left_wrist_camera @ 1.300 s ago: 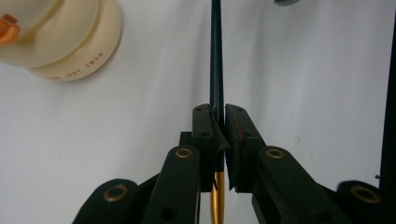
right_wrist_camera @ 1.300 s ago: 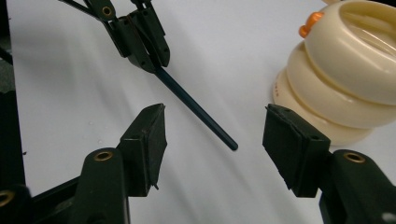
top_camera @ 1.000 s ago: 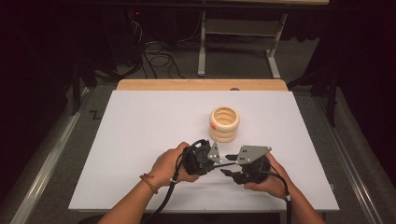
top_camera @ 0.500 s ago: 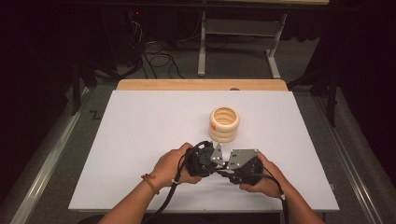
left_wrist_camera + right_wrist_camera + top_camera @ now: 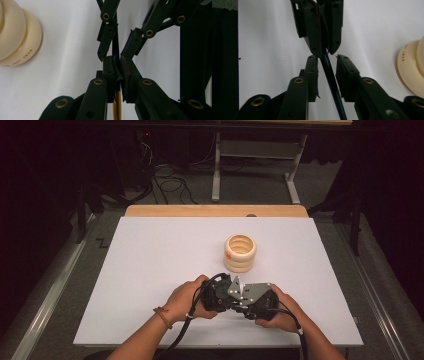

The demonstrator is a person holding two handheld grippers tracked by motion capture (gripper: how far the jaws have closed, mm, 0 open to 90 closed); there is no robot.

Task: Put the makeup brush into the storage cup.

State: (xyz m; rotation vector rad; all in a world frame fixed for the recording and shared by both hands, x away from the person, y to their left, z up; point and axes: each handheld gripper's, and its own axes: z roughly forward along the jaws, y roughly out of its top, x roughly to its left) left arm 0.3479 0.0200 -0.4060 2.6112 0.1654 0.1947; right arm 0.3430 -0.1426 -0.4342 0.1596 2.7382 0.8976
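left claw (image 5: 117, 68) clamps one thin stick (image 5: 332, 83); right claw (image 5: 327, 61), just closing, brackets it untouched; three rings (image 5: 240, 253).

Lab setup: white table (image 5: 150, 270), floor cables (image 5: 170, 175) (dark surround), metal frame (image 5: 216, 165).
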